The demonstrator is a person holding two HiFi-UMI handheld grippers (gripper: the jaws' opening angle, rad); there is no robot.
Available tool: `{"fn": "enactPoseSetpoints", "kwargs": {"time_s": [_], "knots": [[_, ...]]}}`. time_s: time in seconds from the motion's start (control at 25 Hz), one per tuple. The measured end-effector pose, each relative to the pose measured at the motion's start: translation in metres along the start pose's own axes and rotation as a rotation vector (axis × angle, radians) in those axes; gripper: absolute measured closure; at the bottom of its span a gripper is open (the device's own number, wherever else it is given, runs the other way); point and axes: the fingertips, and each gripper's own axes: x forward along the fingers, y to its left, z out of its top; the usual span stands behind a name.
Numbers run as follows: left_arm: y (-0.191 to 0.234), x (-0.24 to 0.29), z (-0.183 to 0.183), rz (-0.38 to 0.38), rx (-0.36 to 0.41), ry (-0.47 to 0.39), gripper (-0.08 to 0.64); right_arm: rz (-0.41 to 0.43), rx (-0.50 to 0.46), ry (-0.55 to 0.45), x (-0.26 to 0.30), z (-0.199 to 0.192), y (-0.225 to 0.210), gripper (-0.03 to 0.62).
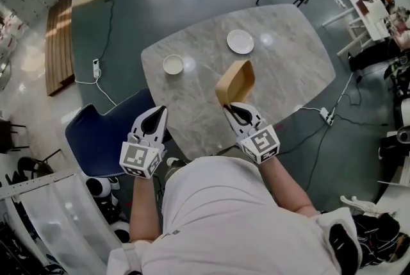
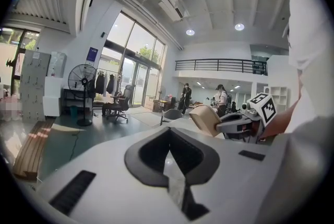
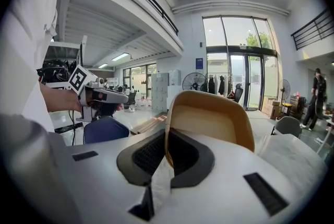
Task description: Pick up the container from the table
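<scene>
Right half of the tabletop is bare, with plenty of room to sweep through. A plate sits at far centre and a small bowl on the left, well apart, with an open lane between them. The container, held tilted in the right hand-held gripper, blocks the near middle. The left hand-held gripper hangs at the near left edge, where a blue chair crowds in.
</scene>
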Motion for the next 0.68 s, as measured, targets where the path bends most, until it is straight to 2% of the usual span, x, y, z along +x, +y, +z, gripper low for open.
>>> {"fn": "enactPoseSetpoints", "kwargs": {"time_s": [0.68], "knots": [[-0.005,-0.001,-0.009,0.019,-0.013,0.024,0.557,-0.007,0.006,0.015,-0.003,-0.007,-0.011,0.569]]}}
